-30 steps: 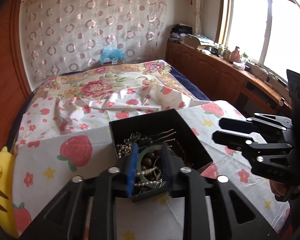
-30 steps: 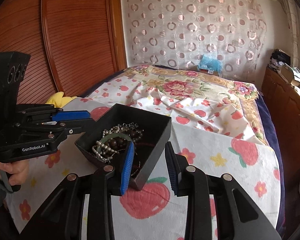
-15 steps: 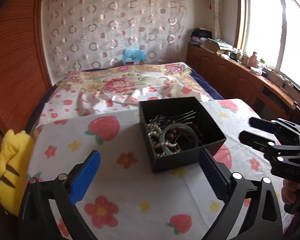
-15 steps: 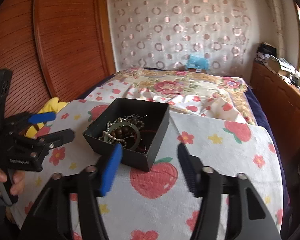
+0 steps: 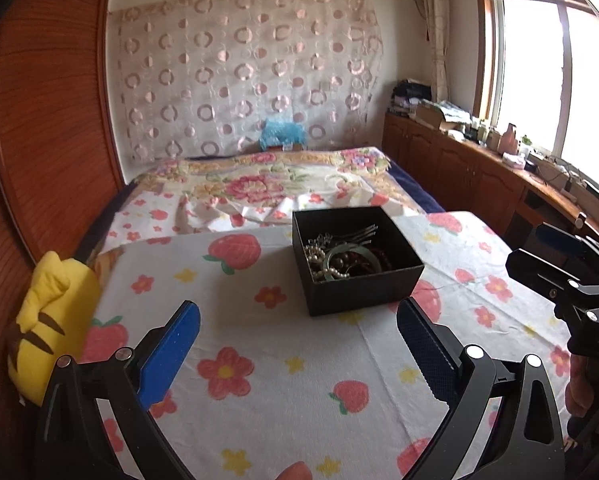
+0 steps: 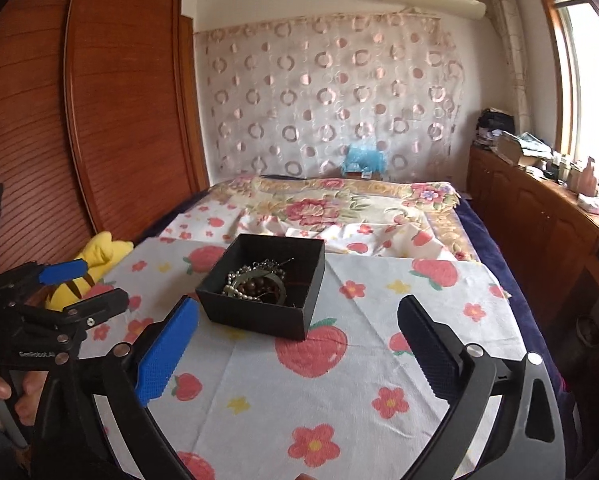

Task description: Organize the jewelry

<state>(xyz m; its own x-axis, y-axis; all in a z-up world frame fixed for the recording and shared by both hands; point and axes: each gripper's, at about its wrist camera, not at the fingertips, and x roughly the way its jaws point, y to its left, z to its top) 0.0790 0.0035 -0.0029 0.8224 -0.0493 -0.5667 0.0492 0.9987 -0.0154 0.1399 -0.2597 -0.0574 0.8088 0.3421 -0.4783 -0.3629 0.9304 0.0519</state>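
A black open box (image 5: 363, 280) stands on the strawberry-print cloth; it also shows in the right wrist view (image 6: 259, 312). Inside lies a tangle of jewelry (image 5: 341, 258): a pearl strand, dark beads, a green bangle and metal hairpins, also seen in the right wrist view (image 6: 255, 282). My left gripper (image 5: 297, 316) is open and empty, pulled back in front of the box. My right gripper (image 6: 297, 312) is open and empty, likewise back from the box. Each gripper shows at the edge of the other's view, the right one (image 5: 539, 246) and the left one (image 6: 87, 284).
A yellow plush toy (image 5: 47, 320) lies at the cloth's left edge by the wooden wardrobe (image 6: 99, 120). The floral bedspread (image 5: 259, 188) stretches behind the box. Wooden cabinets (image 5: 479, 176) with clutter run along the right under the window.
Both grippers let go of the box, opened wide and drew back. The box now rests on the cloth, farther from both cameras.
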